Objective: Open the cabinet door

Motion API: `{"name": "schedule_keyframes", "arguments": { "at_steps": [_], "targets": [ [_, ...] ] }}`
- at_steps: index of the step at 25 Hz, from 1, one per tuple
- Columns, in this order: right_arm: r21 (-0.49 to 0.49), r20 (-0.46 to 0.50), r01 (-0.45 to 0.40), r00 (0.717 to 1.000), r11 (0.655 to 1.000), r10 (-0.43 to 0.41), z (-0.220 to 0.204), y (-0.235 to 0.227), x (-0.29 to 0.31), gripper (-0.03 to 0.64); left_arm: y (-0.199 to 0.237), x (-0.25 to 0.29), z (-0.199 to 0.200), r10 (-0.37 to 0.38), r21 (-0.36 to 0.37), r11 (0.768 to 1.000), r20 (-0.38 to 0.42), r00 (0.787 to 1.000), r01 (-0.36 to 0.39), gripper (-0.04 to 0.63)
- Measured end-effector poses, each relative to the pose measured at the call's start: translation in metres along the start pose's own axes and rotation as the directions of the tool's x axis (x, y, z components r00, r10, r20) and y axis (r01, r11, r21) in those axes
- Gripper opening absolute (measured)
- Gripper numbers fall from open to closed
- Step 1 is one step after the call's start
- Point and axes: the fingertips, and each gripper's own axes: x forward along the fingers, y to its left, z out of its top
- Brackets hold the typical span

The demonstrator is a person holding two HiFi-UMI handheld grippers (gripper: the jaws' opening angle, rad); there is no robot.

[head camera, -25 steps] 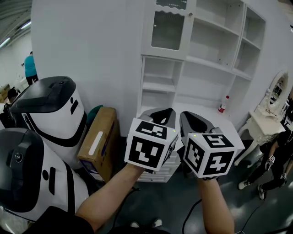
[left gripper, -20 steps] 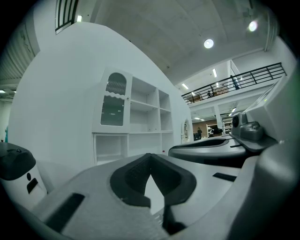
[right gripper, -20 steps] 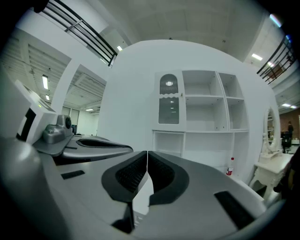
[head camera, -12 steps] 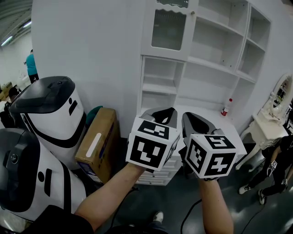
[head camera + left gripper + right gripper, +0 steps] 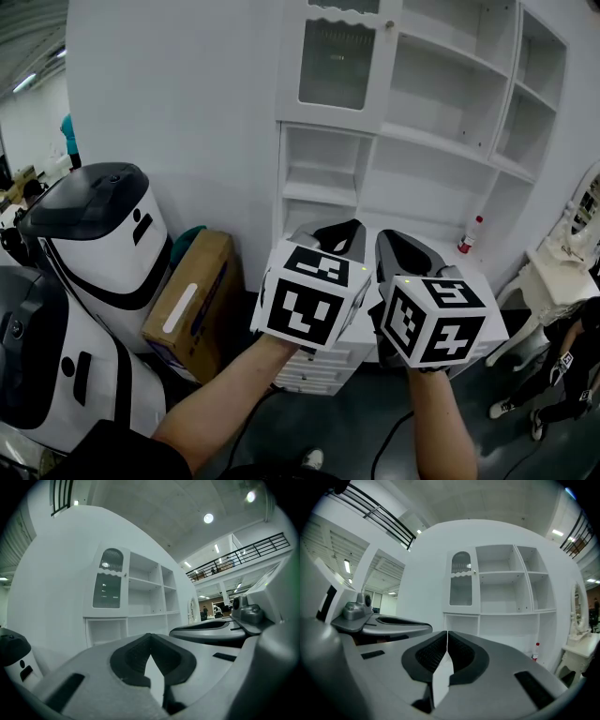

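A tall white cabinet stands against the wall ahead. Its upper left compartment has a shut glass-paned door (image 5: 337, 61) with a small knob (image 5: 389, 25) at its right edge. That door (image 5: 107, 590) also shows in the left gripper view, and the door (image 5: 461, 585) shows in the right gripper view. My left gripper (image 5: 330, 234) and right gripper (image 5: 398, 248) are held side by side, well below and short of the door. The left gripper (image 5: 150, 637) is shut on nothing. The right gripper (image 5: 446, 634) has its jaws pressed together, empty.
Open white shelves (image 5: 450, 103) fill the rest of the cabinet, with drawers (image 5: 314, 361) below. A red-capped bottle (image 5: 470, 234) stands on the counter. Two white-and-black robots (image 5: 94, 234) and a cardboard box (image 5: 187, 305) are at left. A dressing table (image 5: 562, 272) and a person (image 5: 562, 375) are at right.
The view has drifted left and a little nearer the cabinet. Both grippers stay shut, side by side, at about the same spot in view.
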Motion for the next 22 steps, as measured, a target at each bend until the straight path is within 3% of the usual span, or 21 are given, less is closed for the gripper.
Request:
{"name": "schedule_keyframes", "arguments": {
  "at_steps": [12,22],
  "targets": [
    [0.009,0.024,-0.058,0.998,0.998,0.057,0.008,-0.074,0.032,0.021,-0.017,0.082,0.012,0.044,0.01,0.999,-0.003,0.999,-0.044,0.008],
    [0.016,0.031,-0.109,0.994,0.994,0.109,0.007,-0.104,0.05,0.021,-0.017,0.116,0.013,0.099,0.019,0.995,-0.012,0.995,-0.099,0.008]
  ]
}}
